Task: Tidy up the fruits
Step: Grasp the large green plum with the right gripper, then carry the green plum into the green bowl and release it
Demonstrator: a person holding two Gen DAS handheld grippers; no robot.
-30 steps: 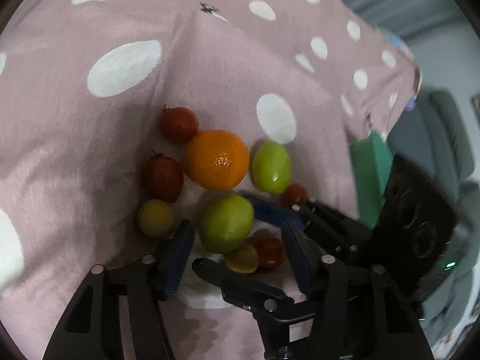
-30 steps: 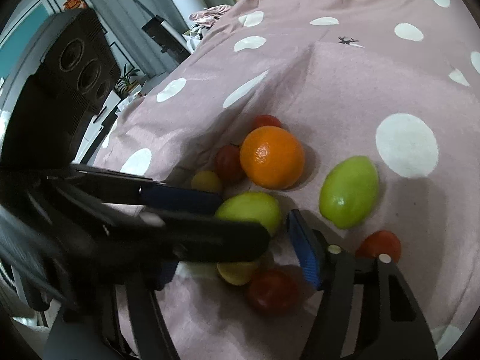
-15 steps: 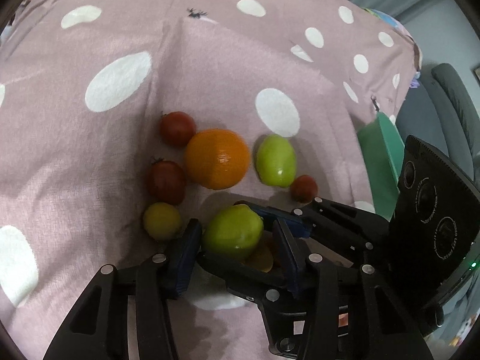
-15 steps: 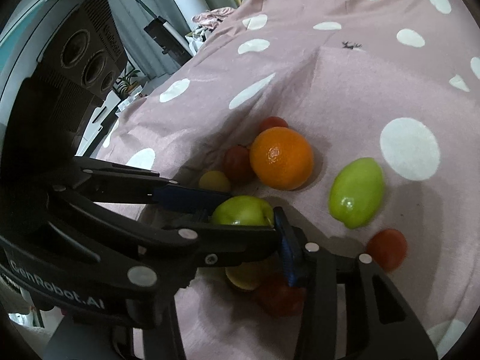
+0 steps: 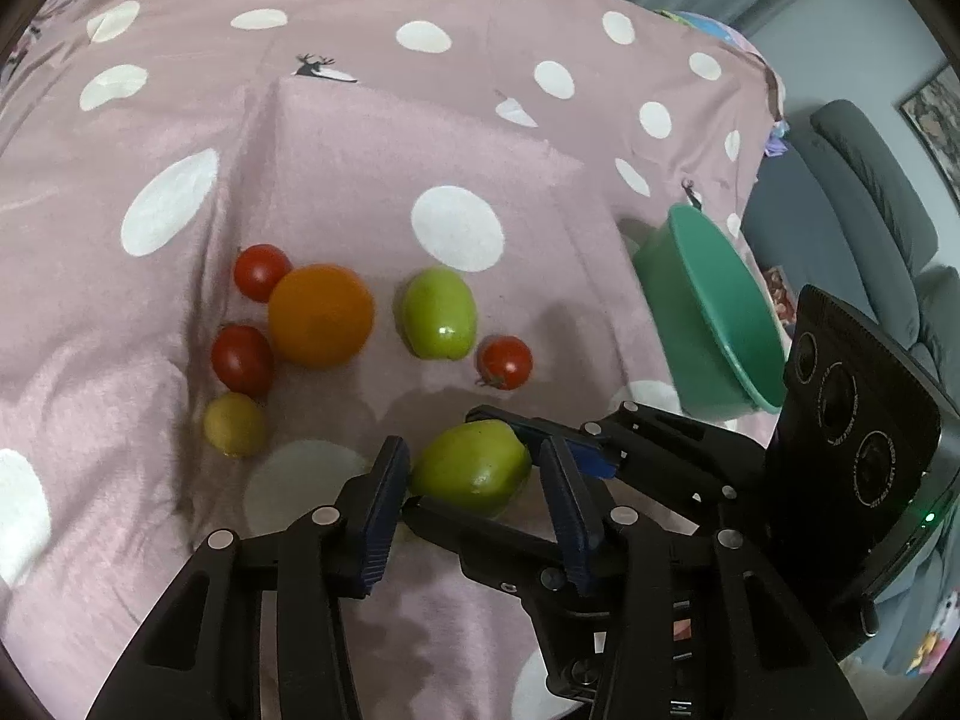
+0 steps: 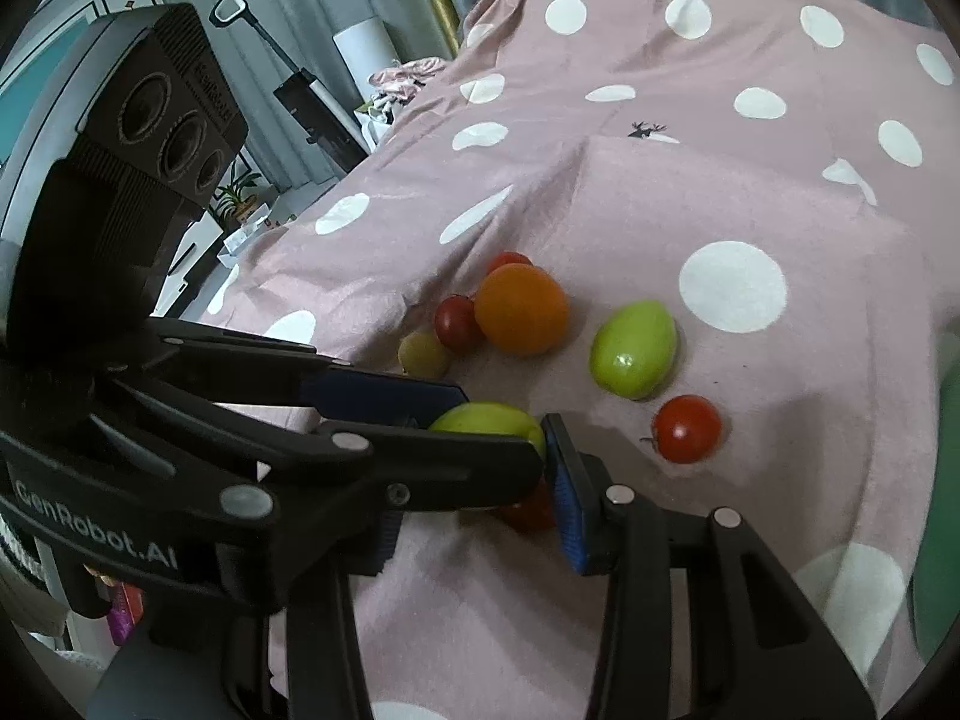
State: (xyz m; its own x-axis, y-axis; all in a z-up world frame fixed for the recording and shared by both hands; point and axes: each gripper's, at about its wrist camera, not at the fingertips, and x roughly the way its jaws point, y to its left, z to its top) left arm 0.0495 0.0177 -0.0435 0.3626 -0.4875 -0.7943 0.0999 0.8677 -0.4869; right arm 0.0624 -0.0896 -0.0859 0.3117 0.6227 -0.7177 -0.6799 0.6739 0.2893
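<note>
My left gripper (image 5: 471, 483) and right gripper (image 6: 474, 468), jaws just narrowed, now pinch one green fruit (image 5: 471, 468) crosswise and lift it off the spotted cloth (image 5: 420, 138), leaving seven fruits behind, which I judge readies transfer to the green bowl (image 5: 714, 306).

You see a pink blanket (image 5: 336, 138) with white dots, a grey sofa (image 5: 870, 192), grey curtains (image 6: 252, 18) and a potted plant (image 6: 237, 195).

One green fruit (image 5: 471, 467) is held up; orange (image 5: 321, 315), tomatoes (image 5: 504, 362) and another green fruit (image 5: 438, 312) are scattered toward 11 o'clock.
</note>
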